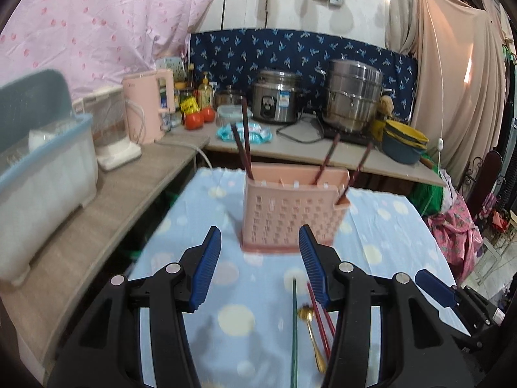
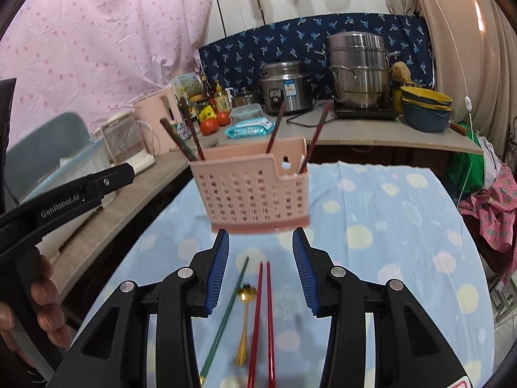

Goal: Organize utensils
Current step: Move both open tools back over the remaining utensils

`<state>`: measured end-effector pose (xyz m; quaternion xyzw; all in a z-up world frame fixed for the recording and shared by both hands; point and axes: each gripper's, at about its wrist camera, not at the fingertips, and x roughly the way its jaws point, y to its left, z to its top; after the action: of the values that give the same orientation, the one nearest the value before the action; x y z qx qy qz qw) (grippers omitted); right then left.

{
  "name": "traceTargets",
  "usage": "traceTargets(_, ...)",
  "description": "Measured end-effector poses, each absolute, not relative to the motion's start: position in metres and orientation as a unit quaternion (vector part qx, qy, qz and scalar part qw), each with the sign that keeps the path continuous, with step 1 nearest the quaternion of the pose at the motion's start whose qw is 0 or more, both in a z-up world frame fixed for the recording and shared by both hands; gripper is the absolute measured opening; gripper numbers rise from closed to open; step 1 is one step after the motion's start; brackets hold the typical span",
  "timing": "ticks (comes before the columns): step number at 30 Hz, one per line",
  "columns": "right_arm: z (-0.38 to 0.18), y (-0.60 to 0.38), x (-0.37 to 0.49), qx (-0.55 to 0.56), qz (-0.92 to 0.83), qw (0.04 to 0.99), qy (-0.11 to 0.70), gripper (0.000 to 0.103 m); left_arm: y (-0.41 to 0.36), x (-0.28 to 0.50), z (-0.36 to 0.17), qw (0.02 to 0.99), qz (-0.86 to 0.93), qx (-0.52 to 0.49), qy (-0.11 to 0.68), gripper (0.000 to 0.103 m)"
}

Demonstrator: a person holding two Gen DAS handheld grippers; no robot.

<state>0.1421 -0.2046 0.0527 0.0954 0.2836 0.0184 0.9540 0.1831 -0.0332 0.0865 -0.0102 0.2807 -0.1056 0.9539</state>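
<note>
Your right gripper (image 2: 260, 271) hangs wide and empty over the red chopsticks (image 2: 263, 320), gold spoon (image 2: 244, 320) and green chopstick (image 2: 227, 310) lying on the clothed tabletop (image 2: 404, 258). Left gripper (image 1: 260, 270) gapes too. They look thin, stiff, slippery: pinch mid-shaft. Pink holder (image 2: 255, 190) stands beyond, open room rightward.

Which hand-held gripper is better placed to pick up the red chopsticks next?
Right hand-held gripper, probably: open, with the red chopsticks lying between its fingers. The open left hand-held gripper has them under its right finger.
</note>
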Motion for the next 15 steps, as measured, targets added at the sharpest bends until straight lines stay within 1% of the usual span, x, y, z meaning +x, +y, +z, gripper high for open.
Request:
traceTargets(5, 0.025, -0.200, 0.110, 0.088, 0.006, 0.946, 0.312, 0.041, -0.029, 0.159, 0.051, 0.942, -0.105, -0.006, 0.318, 0.048)
traceTargets(9, -0.003, -0.203, 0.090, 0.104, 0.003, 0.933, 0.345, 0.041, -0.029, 0.144, 0.023, 0.932, -0.102, 0.001, 0.348, 0.048)
traceTargets(15, -0.039, -0.204, 0.072, 0.113, -0.009, 0.918, 0.380, 0.035, -0.030, 0.123, -0.013, 0.920, -0.100, 0.014, 0.379, 0.048)
